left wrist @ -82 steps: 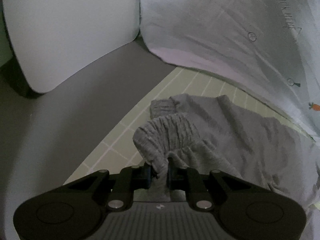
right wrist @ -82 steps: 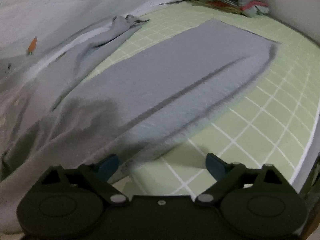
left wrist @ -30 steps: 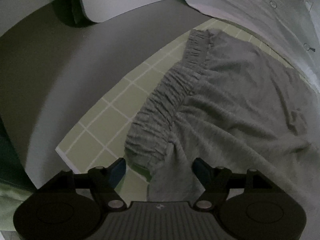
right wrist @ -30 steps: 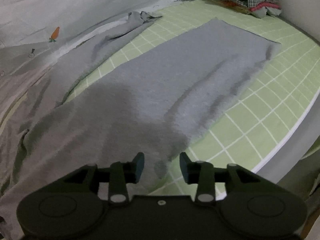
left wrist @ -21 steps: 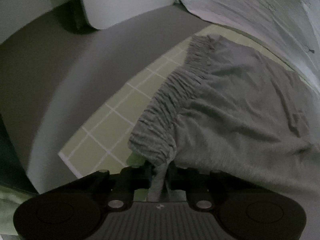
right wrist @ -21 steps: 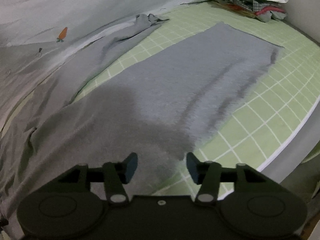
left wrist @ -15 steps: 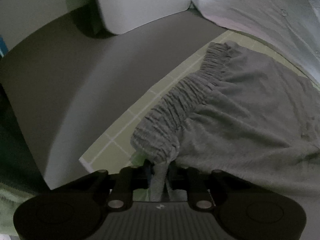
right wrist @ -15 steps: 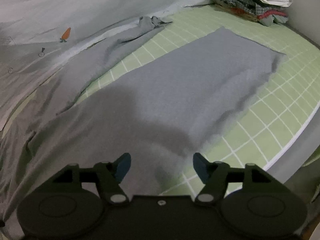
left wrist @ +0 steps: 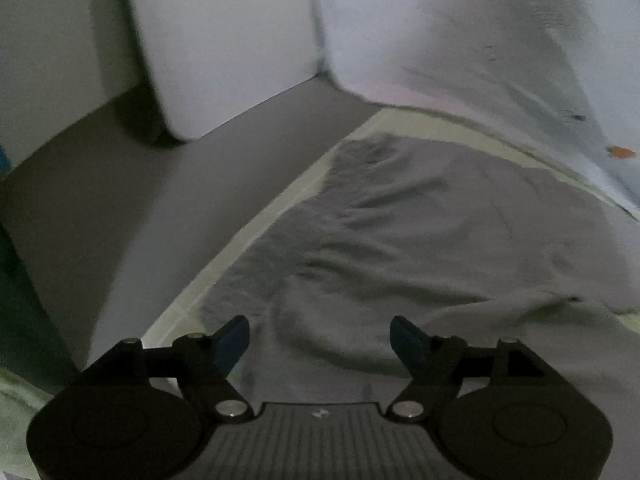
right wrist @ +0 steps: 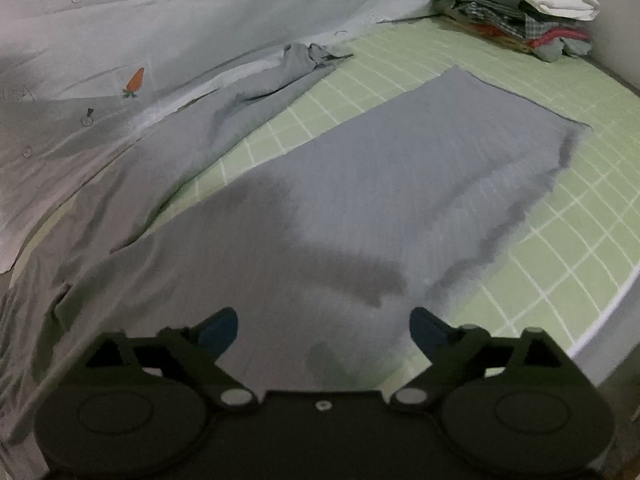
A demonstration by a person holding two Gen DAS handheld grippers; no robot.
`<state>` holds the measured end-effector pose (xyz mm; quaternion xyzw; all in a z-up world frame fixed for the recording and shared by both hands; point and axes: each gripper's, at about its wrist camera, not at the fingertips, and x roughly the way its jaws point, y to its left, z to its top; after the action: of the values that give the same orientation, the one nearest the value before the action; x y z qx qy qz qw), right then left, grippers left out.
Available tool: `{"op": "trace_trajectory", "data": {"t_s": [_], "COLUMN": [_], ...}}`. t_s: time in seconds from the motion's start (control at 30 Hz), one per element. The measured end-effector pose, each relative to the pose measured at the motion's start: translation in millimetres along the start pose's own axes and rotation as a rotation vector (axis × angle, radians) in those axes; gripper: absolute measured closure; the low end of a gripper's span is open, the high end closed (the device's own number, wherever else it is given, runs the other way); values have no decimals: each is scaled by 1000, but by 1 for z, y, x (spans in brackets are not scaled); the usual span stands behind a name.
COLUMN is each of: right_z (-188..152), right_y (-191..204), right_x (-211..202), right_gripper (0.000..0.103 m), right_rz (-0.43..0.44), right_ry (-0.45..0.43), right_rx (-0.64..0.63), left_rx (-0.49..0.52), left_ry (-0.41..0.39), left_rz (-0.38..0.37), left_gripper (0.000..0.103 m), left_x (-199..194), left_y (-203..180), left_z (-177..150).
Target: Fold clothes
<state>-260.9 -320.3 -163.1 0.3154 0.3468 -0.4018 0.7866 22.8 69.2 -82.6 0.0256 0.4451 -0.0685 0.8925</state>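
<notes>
Showing no legible writing: grey trousers (right wrist: 360, 200)

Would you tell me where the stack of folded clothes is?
In the right wrist view, the stack sits at the upper right, on the green mat's far corner, beyond the grey trousers.

Each camera rides low behind its own tool, close above the bed, looking forward; both views share the grey trousers (left wrist: 420, 240) (right wrist: 360, 200).
</notes>
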Motion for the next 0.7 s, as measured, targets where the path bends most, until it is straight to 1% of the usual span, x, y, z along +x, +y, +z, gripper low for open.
{"op": "trace_trajectory", "data": {"t_s": [0.03, 0.1, 0.17, 0.27, 0.33, 0.4, 0.47, 0.5, 0.63, 0.7], "right_z": [4, 11, 19, 37, 52, 68, 86, 94, 121, 133], "right_y": [-4, -13, -26, -57, -87, -123, -161, -178, -229, -248], "right_x": [3, 6, 8, 12, 17, 27, 37, 43, 62, 71], "right_gripper": [2, 0, 0, 0, 0, 0, 0, 0, 0, 0], "right_rz": [8, 20, 20, 0, -21, -43, -64, -83, -166, -176], "right_ry": [0, -17, -41, -67, -91, -88, -80, -85, -107, -101], "right_rx": [-9, -38, -88, -158, -153, -100, -42, -37, -86, -86], "left_rx": [9, 24, 39, 64, 71, 76, 82, 82, 83, 84], "left_ry": [-10, -23, -35, -43, -41, -30, -28, -34, -16, -4], "left_rz": [-10, -32, -53, -72, -95, -114, -109, -99, -65, -49], "left_gripper": [20, 18, 17, 16, 16, 16, 16, 15, 14, 14], "left_x": [-5, -16, -27, -42, -52, -62, -74, -80, -93, -99], "left_y": [-11, -32, -57, -100, -128, -153, -175, -185, -215, -230], "left_z": [-2, -6, -14, -31, -43, -56, -71, -79, -100, -110]}}
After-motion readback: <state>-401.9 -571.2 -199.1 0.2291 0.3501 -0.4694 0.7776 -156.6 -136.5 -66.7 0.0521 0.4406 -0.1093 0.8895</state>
